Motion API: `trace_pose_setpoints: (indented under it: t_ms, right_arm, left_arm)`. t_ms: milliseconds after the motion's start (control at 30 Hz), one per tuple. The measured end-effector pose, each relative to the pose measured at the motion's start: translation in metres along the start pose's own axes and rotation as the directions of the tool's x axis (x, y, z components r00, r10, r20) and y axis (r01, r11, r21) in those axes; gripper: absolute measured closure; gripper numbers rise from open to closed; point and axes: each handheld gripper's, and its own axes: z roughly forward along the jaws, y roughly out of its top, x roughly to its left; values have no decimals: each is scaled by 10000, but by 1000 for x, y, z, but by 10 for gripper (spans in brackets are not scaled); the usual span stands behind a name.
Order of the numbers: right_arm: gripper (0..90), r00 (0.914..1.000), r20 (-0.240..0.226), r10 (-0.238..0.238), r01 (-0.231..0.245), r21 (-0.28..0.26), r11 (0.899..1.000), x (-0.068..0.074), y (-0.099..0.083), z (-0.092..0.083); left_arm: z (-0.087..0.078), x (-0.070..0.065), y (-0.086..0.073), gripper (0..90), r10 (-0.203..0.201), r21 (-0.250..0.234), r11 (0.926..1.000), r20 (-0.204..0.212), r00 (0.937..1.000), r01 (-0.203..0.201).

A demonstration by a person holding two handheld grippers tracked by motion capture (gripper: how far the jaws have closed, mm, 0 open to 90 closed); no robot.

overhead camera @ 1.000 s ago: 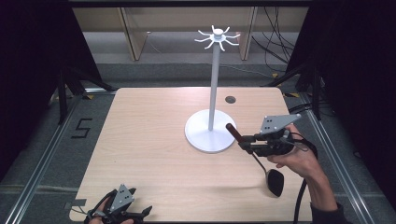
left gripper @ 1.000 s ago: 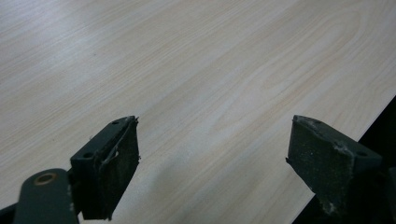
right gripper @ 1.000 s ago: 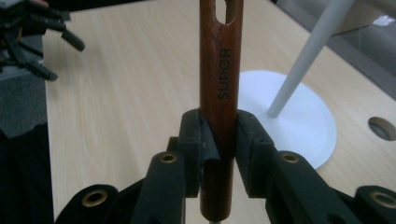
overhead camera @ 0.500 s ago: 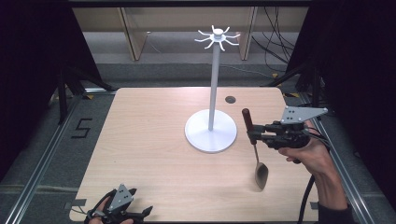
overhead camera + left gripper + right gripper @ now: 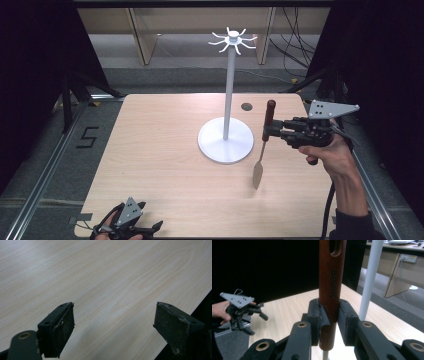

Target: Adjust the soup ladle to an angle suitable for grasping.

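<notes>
Open tabletop (image 5: 160, 165) left unobstructed across its left half, centre blocked by white hook stand (image 5: 226, 142), upright spoon (image 5: 264, 145) held just beside its base.

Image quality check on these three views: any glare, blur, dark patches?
High view: soft overall, surroundings near black, slight glare on the white stand's base. Left gripper view: the fingers are blurred, the table has a pale sheen at upper left. Right gripper view: the wooden handle is sharp enough to read SUPOR; the backdrop at left is black.

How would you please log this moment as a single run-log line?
right gripper: shut on wooden-handled metal spatula, upright beside white hook stand | left gripper: open, low over light wooden table
</notes>
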Motion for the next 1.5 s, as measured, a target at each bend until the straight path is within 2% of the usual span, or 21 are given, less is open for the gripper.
trace_pose_setpoints:
  t_ms: [100,133,200,233,300,367,500,533,633,700,733,900,933,967,1067,1200,1233,1333,1400,1433,1500]
  right_arm:
    - [743,9997,137,-190,191,-106,9998,-3,4,3]
    - [743,9999,138,-63,63,-1,10000,-3,5,3]
    - [743,9997,205,-101,101,-12,9999,-5,10,4]
    - [743,9995,312,-94,93,17,10000,-5,12,5]
    - [743,9987,457,-223,221,57,9997,-7,16,5]
    - [743,9986,538,-10,1,160,9999,-6,19,5]
    - [742,9976,688,-95,87,115,9999,-9,25,6]
    - [742,9971,757,-115,109,93,9999,-10,26,6]
    - [742,9967,811,-67,57,127,9999,-11,30,7]
    - [742,9950,994,-84,76,81,9999,-14,37,7]
    - [742,9934,1139,-150,148,21,9999,-16,40,8]
    - [742,9896,1436,-73,89,-105,9999,-21,50,10]
    - [742,9890,1476,78,-61,-119,9999,-21,53,10]
    - [742,9869,1615,60,-47,-79,10000,-23,57,12]
    - [742,9825,1859,60,-59,-9,10000,-28,64,15]
    - [742,9767,2148,16,-7,-40,10000,-33,70,20]
    - [742,9767,2148,16,-7,-40,10000,-33,70,20]
    - [742,9743,2233,293,-294,-27,9996,-36,76,25]
    - [742,9742,2229,352,-350,-46,9994,-37,78,26]
    - [742,9729,2297,260,-246,-87,9997,-37,80,26]
    - [742,9730,2294,267,-264,-45,9996,-38,84,28]
  left_arm:
    - [0,0,0,158,-23,-61,10000,11,10000,23]
    - [2,-2,0,158,-307,-283,9991,83,9995,309]
    - [2,-2,-1,158,-247,-293,9993,30,9997,248]
    - [0,0,0,158,34,-47,10000,-9,10000,-34]
    - [2,-3,0,158,-319,-245,9992,66,9995,320]
    - [0,0,0,158,-43,-47,10000,-22,10000,43]
    - [2,-3,0,158,-322,-263,9991,64,9995,323]
    - [0,0,0,158,26,16,10000,-8,10000,-26]
    - [2,-3,0,158,-341,-259,9991,36,9994,342]
    - [0,0,0,158,-26,-43,10000,37,10000,26]
    - [2,-3,0,158,-356,-327,9988,28,9994,357]
    - [1,-1,0,158,-208,-242,9995,12,9998,208]
    - [0,0,0,158,1,-99,10000,-1,10000,-1]
    - [1,-2,0,158,-295,-196,9994,68,9995,296]
    - [1,-1,0,158,-54,-154,9999,-96,9999,52]
    - [2,-2,0,158,-260,-245,9994,51,9996,261]
    - [0,0,0,158,6,-101,9999,-3,10000,-6]
    - [2,-2,-1,158,-304,-375,9988,64,9995,306]
    - [2,-2,-1,158,-273,-415,9988,92,9996,276]
    - [0,-1,0,158,-82,-160,9998,-13,10000,82]
    - [2,-2,-1,158,-287,-378,9989,58,9996,289]
